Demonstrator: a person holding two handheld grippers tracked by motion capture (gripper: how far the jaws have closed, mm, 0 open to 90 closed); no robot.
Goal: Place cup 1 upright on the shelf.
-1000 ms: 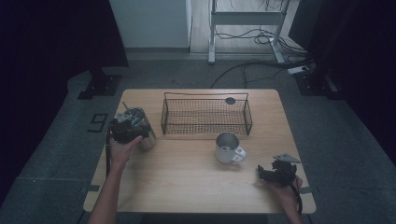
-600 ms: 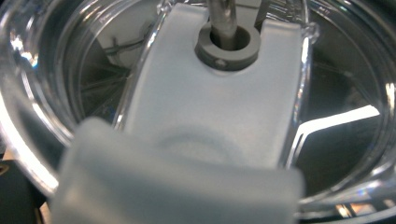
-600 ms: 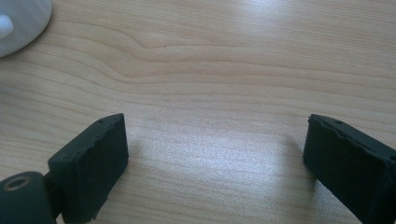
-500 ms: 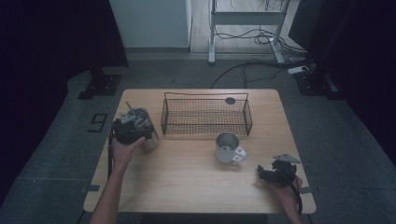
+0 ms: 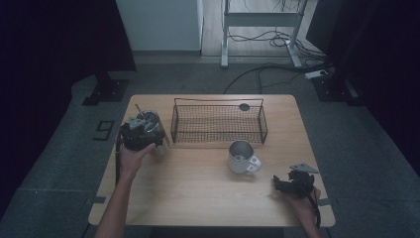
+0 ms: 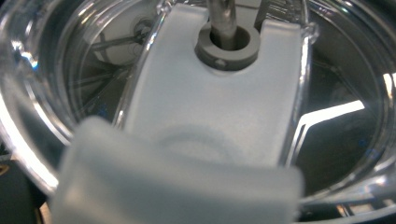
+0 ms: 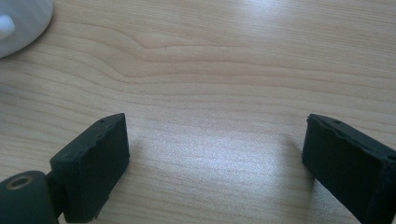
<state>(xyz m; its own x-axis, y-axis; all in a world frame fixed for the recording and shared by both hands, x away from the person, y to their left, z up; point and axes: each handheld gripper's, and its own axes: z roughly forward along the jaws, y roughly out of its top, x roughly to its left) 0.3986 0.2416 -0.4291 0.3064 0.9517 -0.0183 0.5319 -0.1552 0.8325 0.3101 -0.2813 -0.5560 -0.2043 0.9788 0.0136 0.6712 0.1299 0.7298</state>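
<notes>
- Clear plastic cup with lid (image 5: 151,130) stands at the bench's (image 5: 198,193) left edge, beside the wire basket (image 5: 219,124); left tool (image 5: 138,136) is on it, grip unclear.
- Right tool (image 5: 282,184), jaws apart and just closing slightly, holds nothing, near the metal mug (image 5: 241,156).

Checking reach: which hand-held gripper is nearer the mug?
Right. The right hand-held gripper sits just past the mug, jaws empty. The left hand-held gripper is across the table at the clear cup.
</notes>
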